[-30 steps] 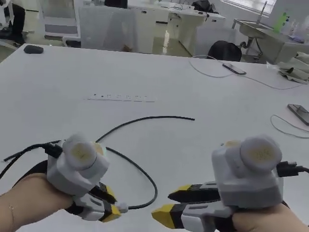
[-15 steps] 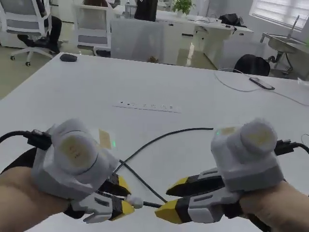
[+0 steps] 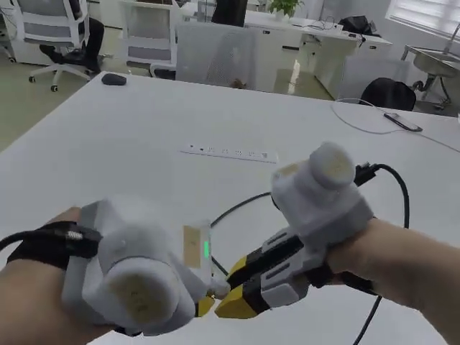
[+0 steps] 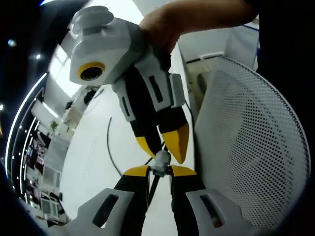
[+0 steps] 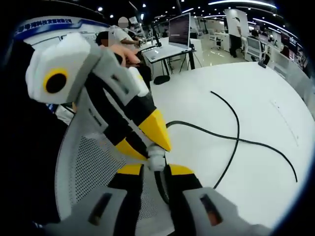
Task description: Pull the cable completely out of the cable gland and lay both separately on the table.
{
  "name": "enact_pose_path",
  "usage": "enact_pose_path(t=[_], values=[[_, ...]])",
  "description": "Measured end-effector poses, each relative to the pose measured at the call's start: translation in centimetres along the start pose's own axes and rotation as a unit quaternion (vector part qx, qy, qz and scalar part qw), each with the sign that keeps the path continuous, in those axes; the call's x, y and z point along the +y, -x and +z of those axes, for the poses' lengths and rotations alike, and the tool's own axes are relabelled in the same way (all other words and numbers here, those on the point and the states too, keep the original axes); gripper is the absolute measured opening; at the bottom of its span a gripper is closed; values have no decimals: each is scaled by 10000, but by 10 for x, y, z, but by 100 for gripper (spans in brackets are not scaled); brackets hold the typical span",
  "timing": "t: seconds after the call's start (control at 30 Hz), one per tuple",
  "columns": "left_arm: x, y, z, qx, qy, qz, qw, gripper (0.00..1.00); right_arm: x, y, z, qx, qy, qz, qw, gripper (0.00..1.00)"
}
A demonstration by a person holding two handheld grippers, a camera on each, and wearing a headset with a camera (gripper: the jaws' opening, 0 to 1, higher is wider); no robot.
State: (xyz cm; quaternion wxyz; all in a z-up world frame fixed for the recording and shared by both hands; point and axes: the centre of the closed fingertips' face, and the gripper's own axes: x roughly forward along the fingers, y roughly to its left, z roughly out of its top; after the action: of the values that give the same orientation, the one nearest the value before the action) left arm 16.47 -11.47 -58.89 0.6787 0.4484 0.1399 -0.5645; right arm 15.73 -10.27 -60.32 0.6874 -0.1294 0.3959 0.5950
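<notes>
Change: the right gripper (image 5: 155, 171) is now meeting the left gripper (image 4: 160, 172) tip to tip, where half a second ago a gap was lying between them. It is reaching in from the right over the near part of the table (image 3: 144, 144).
Left gripper: it is sitting at the near left and pointing right. Its jaws are drawn in and pinching the cable gland (image 4: 161, 161) at their yellow tips.
Right gripper: its jaws are no longer spread as they were a second ago. They are standing close on either side of the cable gland, but I cannot tell whether they are actually pressing on it.
Cable gland: this small white piece is hanging above the near table, between the two pairs of tips, and it is still on the cable (image 3: 241, 203).
Cable: this thin black cable is running from the cable gland back between the jaws. Beyond the grippers it is curving away over the table toward the far right, and its near loop, plain a second ago, is now hiding behind the grippers.
Table: a white power strip (image 3: 228, 152) is lying mid-table, well beyond the grippers, and a dark mouse (image 3: 113, 79) is lying at the far left edge.
Chair: a white mesh chair (image 4: 246, 147) is standing close behind the grippers in both gripper views.
</notes>
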Motion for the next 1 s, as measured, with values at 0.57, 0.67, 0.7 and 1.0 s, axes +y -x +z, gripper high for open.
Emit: enact_pose_path(t=[0.57,0.67,0.7,1.0], values=[[-4,-5,-2,224,-101,-385,9990,16,0,-4,-6,459,828,-577,9938,12],[-5,-7,-4,180,185,-587,9979,16,-1,-6,-8,622,1091,-794,9889,12],[-6,-9,-4,147,364,-704,9967,16,-2,-7,-9,651,1188,-853,9871,12],[-10,-14,-9,219,1615,-1637,9730,16,-7,-8,-11,1084,2239,-1604,9552,11]])
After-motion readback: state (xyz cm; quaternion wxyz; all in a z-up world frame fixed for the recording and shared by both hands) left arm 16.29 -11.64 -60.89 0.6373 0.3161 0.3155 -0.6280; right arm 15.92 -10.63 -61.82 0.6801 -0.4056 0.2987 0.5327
